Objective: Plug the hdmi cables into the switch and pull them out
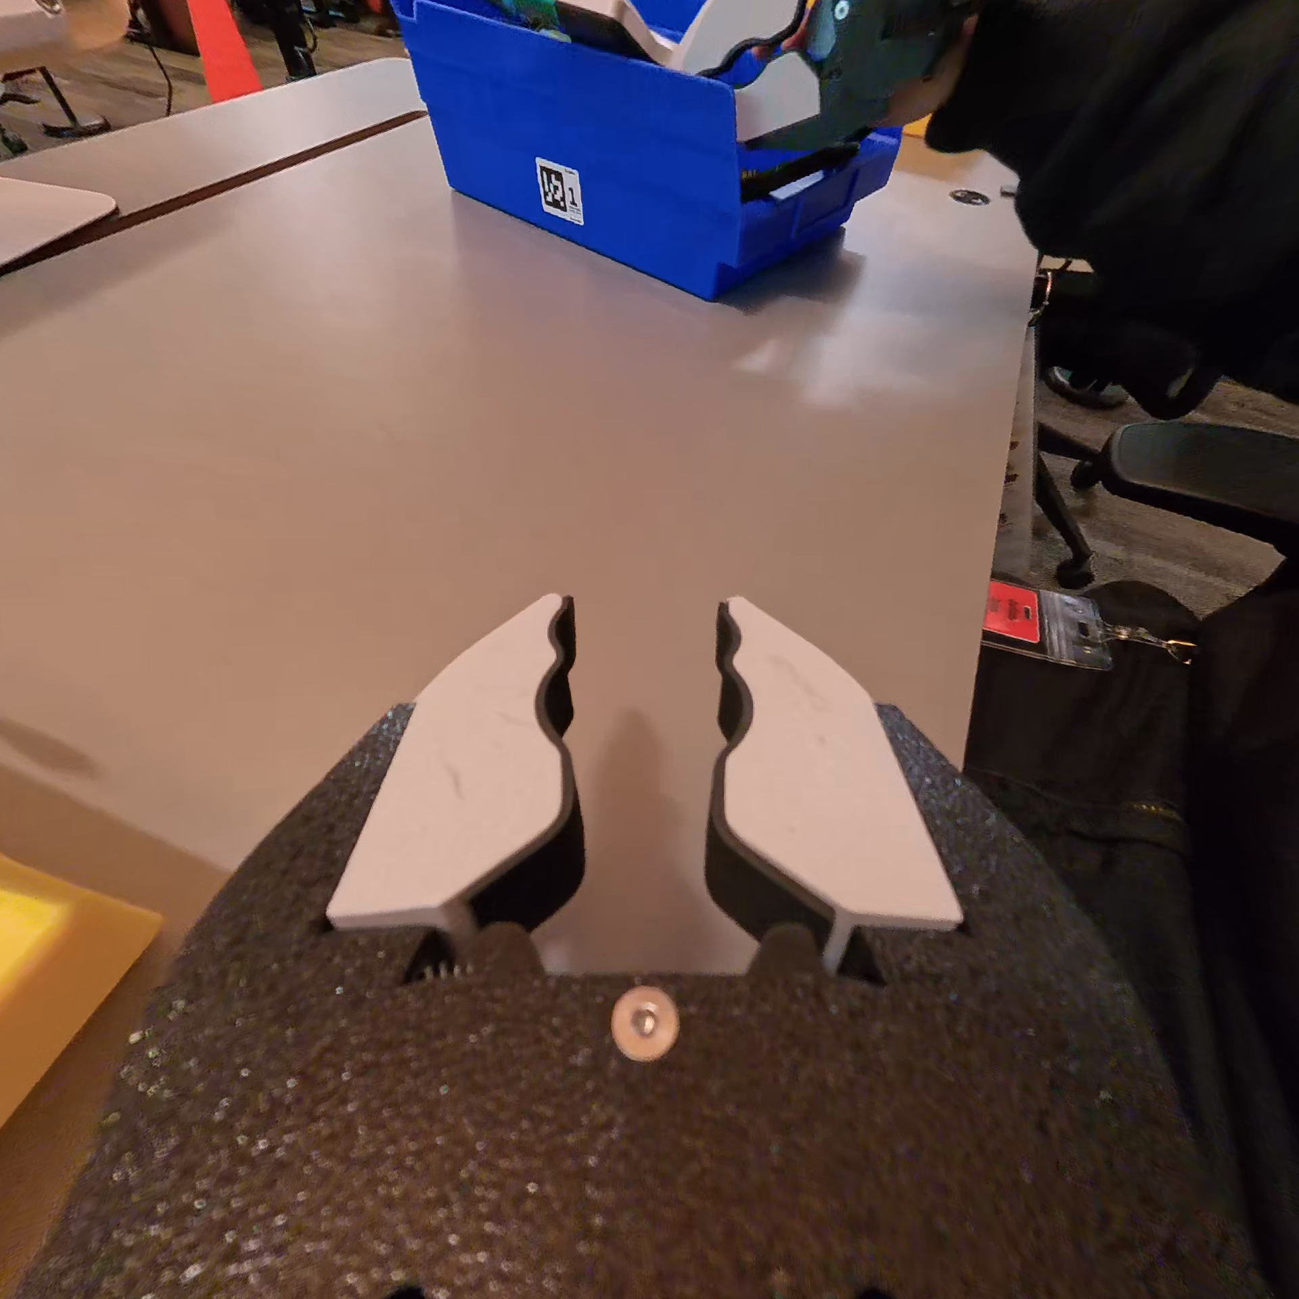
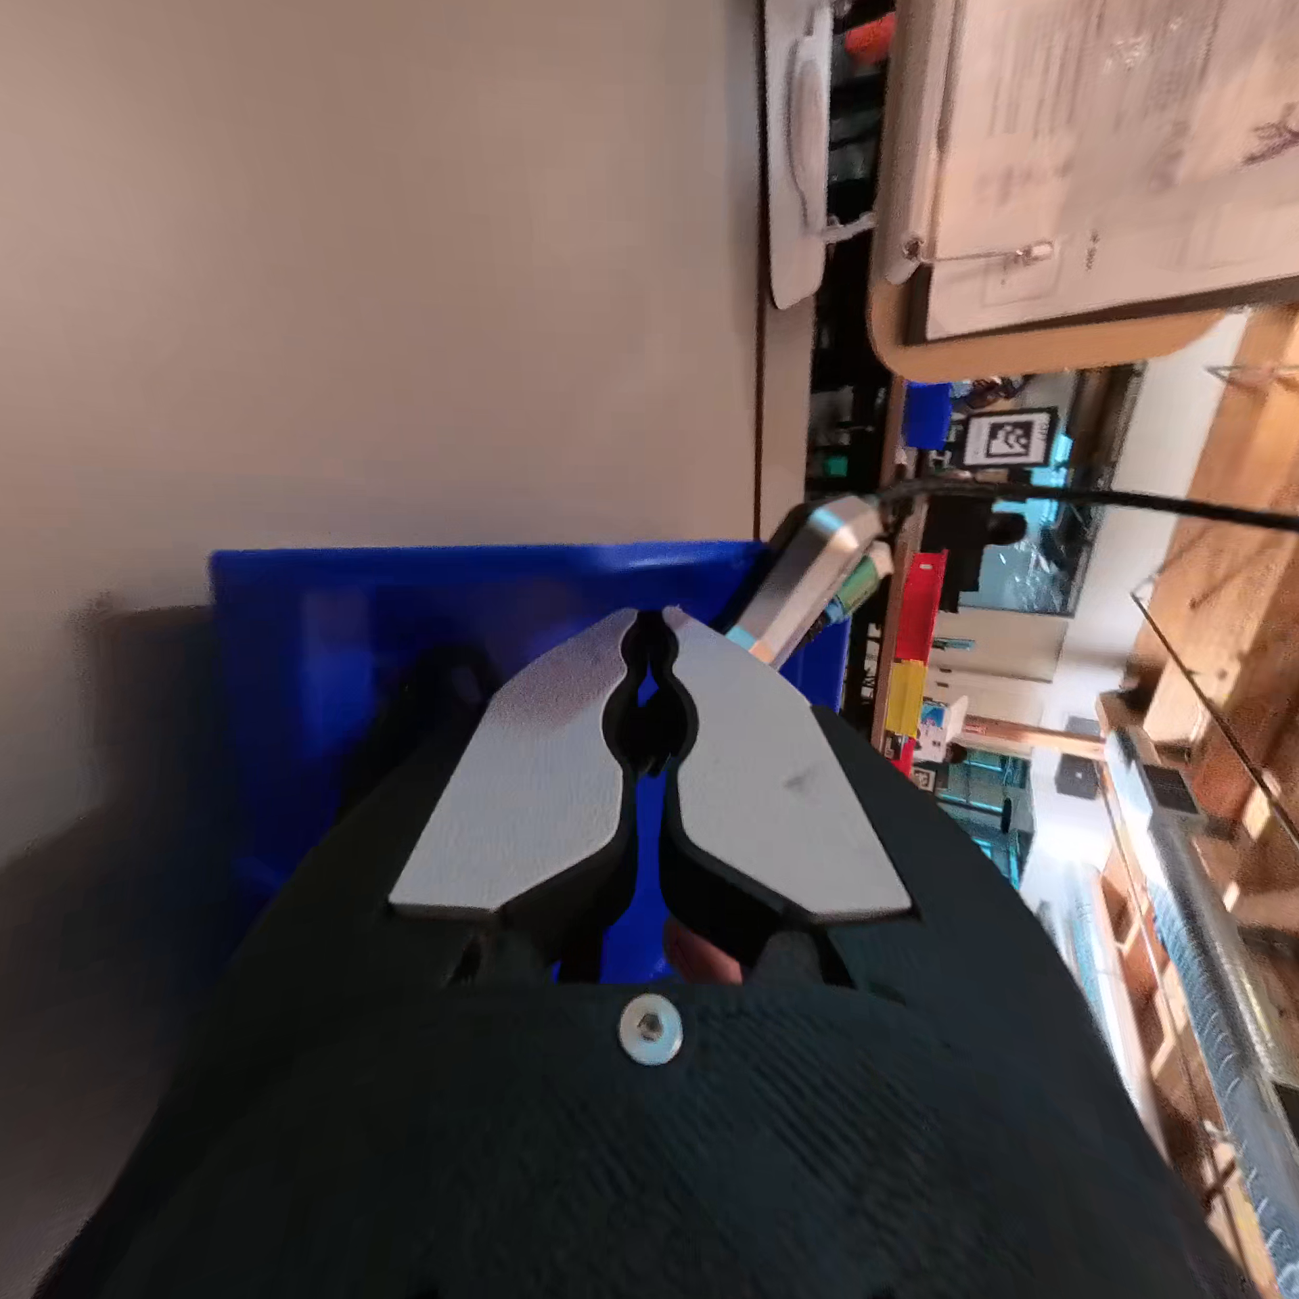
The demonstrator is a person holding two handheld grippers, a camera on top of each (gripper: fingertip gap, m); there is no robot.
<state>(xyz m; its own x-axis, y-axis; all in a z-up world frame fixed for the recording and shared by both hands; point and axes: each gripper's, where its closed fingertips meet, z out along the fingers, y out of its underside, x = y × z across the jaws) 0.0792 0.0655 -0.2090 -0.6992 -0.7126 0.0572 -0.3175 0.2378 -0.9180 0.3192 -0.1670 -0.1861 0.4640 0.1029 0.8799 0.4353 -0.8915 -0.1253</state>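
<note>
Hovering over bare tabletop (image 1: pixel 422 422), the left gripper (image 1: pixel 645 604) has its jaws spread wide and empty. The right gripper (image 2: pixel 650 618) is nearly closed inside the blue bin (image 1: pixel 632 176); whether it grips anything is unclear. A silver switch (image 2: pixel 808 583) with a black cable (image 2: pixel 1125 507) rises from the bin near the tabletop's far right corner.

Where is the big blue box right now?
In the left wrist view the blue bin sits on the far end of the grey table, with the right gripper reaching into it.
</note>
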